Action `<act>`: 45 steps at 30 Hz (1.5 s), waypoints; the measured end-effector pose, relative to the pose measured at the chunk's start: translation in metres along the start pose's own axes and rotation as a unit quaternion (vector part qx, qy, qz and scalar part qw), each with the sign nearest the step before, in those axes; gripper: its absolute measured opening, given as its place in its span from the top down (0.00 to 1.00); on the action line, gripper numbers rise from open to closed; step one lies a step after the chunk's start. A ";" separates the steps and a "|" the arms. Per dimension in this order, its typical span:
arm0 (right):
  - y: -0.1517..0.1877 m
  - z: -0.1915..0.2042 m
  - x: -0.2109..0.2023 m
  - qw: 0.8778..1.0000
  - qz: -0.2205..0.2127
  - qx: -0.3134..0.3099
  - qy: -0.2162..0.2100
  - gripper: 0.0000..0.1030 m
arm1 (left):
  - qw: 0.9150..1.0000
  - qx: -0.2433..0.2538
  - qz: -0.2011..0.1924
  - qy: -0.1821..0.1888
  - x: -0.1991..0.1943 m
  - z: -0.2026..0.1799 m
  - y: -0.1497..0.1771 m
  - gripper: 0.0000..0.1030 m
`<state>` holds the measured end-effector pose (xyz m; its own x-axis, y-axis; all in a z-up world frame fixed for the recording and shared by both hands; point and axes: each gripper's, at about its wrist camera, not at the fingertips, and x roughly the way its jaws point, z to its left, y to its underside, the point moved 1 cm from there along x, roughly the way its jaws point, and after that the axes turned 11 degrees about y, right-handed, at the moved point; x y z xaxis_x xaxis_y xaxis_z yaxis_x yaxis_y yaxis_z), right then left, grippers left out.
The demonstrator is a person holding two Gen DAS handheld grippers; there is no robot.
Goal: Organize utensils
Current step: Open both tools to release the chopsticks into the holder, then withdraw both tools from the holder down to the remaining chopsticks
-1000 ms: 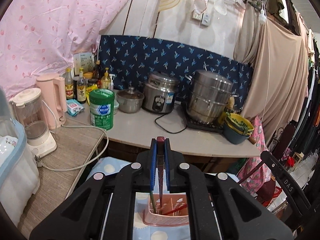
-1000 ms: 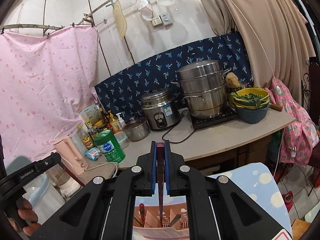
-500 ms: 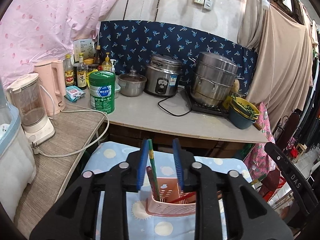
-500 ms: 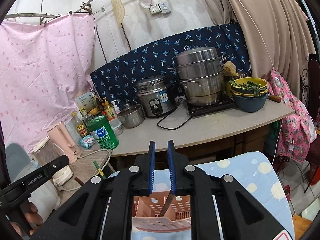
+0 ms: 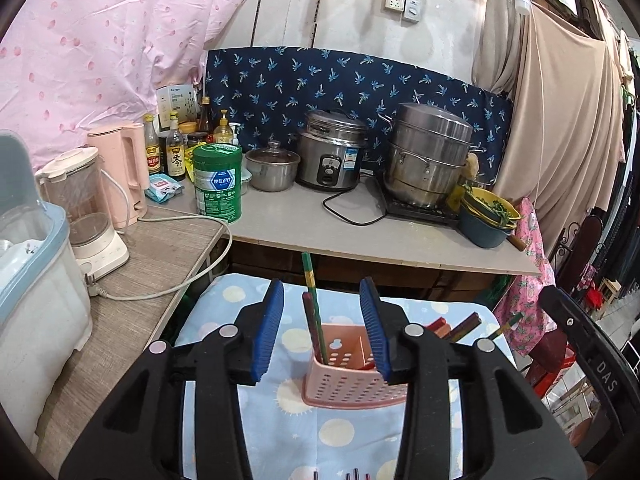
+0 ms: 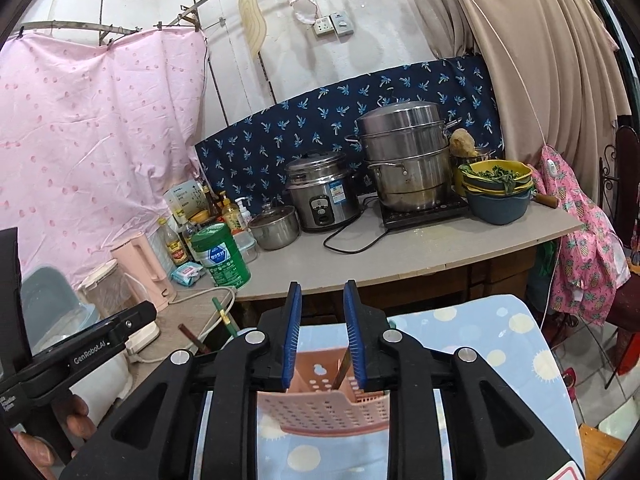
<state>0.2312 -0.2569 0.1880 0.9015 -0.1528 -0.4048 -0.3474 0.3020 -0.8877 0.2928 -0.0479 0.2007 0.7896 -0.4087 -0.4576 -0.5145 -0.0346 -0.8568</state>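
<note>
- The small table (image 5: 224, 360) with the blue cloth of pale dots is in front of me, and behind it runs the bench (image 5: 360, 236) with the cookers; the pink utensil basket (image 5: 352, 372) stands on the cloth, near the middle
- My left hand-held gripper (image 5: 322, 332) now has its blue pads spread wide and holds nothing; one second ago the same pads were pressed together on a thin stick
- My right hand-held gripper (image 6: 320, 334) is also parted, somewhat less wide, and empty; a second ago it too was closed on a stick
- The green chopstick (image 5: 314, 308) and the dark red one (image 5: 310, 326) beside it now stand in the left compartment of the basket, leaning a little to the left, free between my left pads
- In the right wrist view a dark utensil (image 6: 342, 372) leans inside the right part of the basket, just under my right pad and not gripped
- So both pieces were let go into the basket, and I judge this part of the sorting done
- More chopsticks (image 5: 464, 326) lie on the cloth to the right behind the basket, and some tips (image 5: 352, 474) show at the near edge; I think these are the next to collect
</note>
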 end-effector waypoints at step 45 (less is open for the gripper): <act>0.205 -0.023 -0.110 0.987 0.152 -0.053 0.014 0.73 | 0.992 0.011 0.126 -0.027 -0.083 0.009 0.198 0.63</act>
<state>0.0551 -0.1995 0.0456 0.7442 -0.0971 -0.6609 -0.6272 0.2386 -0.7414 0.1288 -0.0126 0.0672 0.6537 -0.3530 -0.6693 -0.6911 0.0817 -0.7181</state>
